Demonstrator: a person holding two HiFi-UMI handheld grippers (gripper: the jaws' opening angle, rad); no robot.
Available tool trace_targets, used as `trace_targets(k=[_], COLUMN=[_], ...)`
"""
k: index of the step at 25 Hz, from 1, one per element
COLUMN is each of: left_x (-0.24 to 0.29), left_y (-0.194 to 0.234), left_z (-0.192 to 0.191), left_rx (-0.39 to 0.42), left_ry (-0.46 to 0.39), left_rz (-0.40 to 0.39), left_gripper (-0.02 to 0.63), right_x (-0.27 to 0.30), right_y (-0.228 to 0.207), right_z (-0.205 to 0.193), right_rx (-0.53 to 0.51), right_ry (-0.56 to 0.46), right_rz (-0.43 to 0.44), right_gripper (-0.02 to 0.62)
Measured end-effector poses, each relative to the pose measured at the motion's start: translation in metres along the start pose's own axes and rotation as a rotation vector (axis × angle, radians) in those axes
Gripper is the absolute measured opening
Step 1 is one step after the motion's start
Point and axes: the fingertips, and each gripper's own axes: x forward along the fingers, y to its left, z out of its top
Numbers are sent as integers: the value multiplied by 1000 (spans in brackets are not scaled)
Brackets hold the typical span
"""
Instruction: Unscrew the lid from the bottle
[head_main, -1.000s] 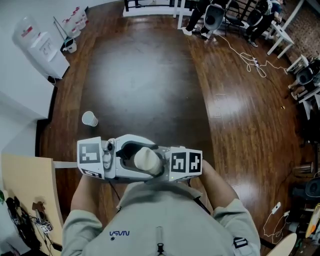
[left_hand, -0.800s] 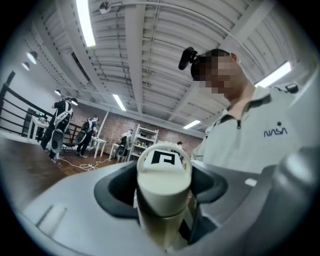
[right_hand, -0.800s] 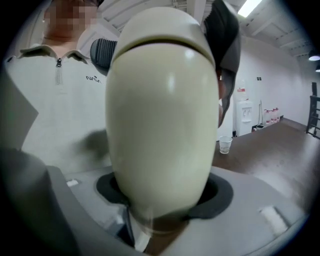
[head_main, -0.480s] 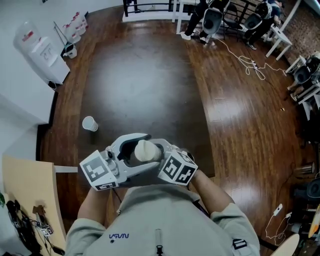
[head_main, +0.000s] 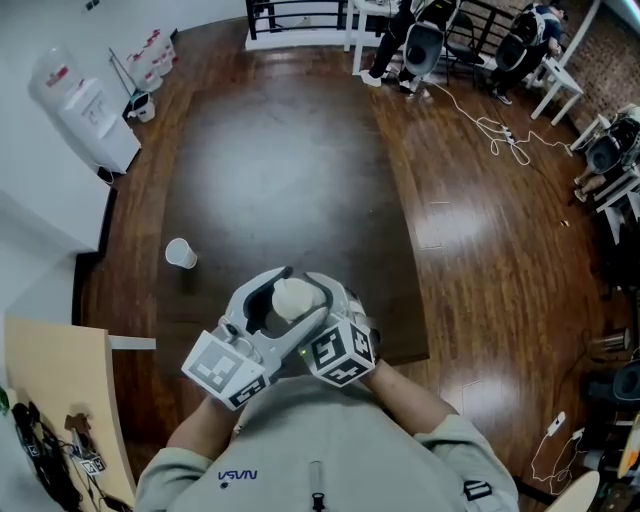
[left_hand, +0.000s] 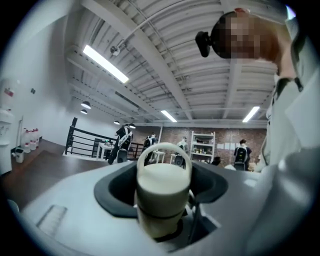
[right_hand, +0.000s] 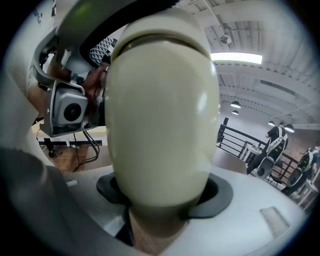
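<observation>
The left gripper (left_hand: 162, 174) is closed on the lid (left_hand: 163, 186), its dark pads flanking the cream cap just below the loop handle. The right gripper (right_hand: 161, 194) is clamped on the lower body of the bottle (right_hand: 160, 110), which fills that view. The bottle is held in the air between the two, close in front of the person's chest, over the near edge of the dark table (head_main: 290, 170). The lid sits flush on the bottle with only a thin seam showing, so I judge the unscrewing barely begun at most (both grips are set, the twisting and lifting remain). The bottle bears no legible label; the shirt (head_main: 320, 440) carries a NASA-style logo.
</observation>
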Motion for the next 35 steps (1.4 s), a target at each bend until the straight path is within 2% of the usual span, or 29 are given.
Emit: trace_targets(k=[3, 9, 11, 15, 17, 18, 20, 23, 25, 27, 29, 31, 33, 35], left_x=[-1, -10, -12, -20, -19, -17, -14, -16, -24, -33, -40, -45, -47, -44], left_y=[2, 11, 14, 25, 26, 25, 18, 4, -9, -26, -45, -55, -54, -50], left_z=[0, 6, 9, 11, 12, 13, 14, 19, 24, 26, 26, 25, 24, 21], left_rx=[-35, -91, -107, -161, -170, -168, -162, -166, -165, -151, -155, -149, -103, -55], left_ry=[8, -19, -32, -81, -88, -85, -69, -52, -47, -23, 17, 46, 45, 40], left_rz=[15, 1, 16, 132, 157, 140, 44, -178, -343, -520, -682, -769, -775, -734], left_gripper=[305, 304, 302, 302, 302, 302, 302, 302, 306, 328, 328, 298, 287, 297], right_x=[1, 0, 0, 1, 1, 0, -3, -18, -35, -52, -65, -74, -77, -74], right_y=[1, 10, 6, -6, -5, -1, 13, 45, 69, 86, 96, 102, 105, 102], right_z=[0, 10, 11, 13, 14, 15, 18, 25, 30, 33, 35, 36, 36, 34], right_rx=[-3, -40, -65, -92, -79, -63, -14, 62, 55, 14, -12, -28, -36, -34], right_ry=[0, -28, -6, 46, 47, 36, -1, -69, -96, -104, -106, -105, -105, -100], right_rz=[1, 93, 52, -67, -50, -5, 157, 482, 680, 823, 929, 1001, 1021, 997], right_gripper=[299, 299, 299, 299, 299, 299, 299, 299, 299, 299, 299, 299, 299, 299])
